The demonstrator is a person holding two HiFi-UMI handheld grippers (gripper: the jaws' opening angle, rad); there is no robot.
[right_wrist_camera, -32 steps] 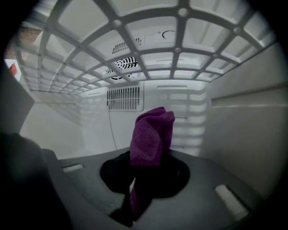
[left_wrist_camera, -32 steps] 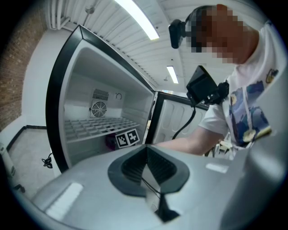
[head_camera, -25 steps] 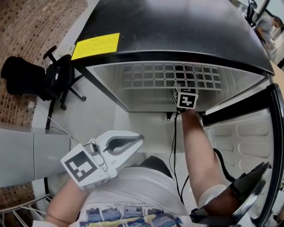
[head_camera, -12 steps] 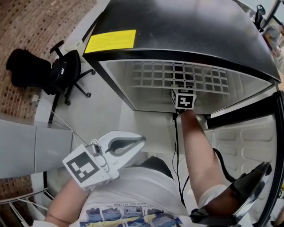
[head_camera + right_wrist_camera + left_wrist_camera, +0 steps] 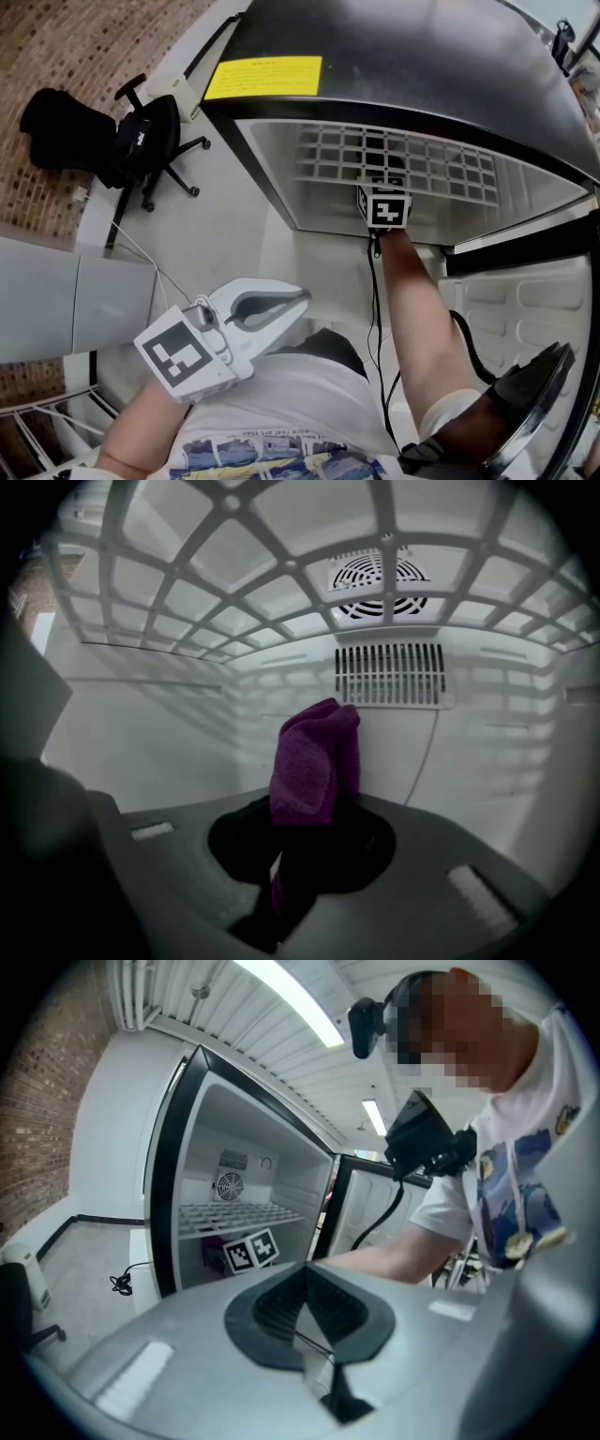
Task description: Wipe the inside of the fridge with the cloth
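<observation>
- The black-topped fridge (image 5: pixel 422 75) stands open, its white door (image 5: pixel 525 309) swung out to the right.
- A black office chair (image 5: pixel 141 141) sits on the floor, well apart from the fridge's left side.
- A white wire shelf (image 5: pixel 403 169) spans the upper part of the fridge's inside.
- The left gripper (image 5: pixel 295 300) hangs outside the fridge, near the person's chest. Its jaws are together with nothing between them.
- The right gripper (image 5: pixel 305 841) reaches into the fridge under the wire shelf and is clamped on the cloth.
- A yellow label (image 5: pixel 262 77) lies at the front left corner of the fridge top.
- The purple cloth (image 5: pixel 314 757) stands folded above the jaws, pointing at the back wall below a slotted grille (image 5: pixel 394 675). Whether it touches the wall cannot be told.
</observation>
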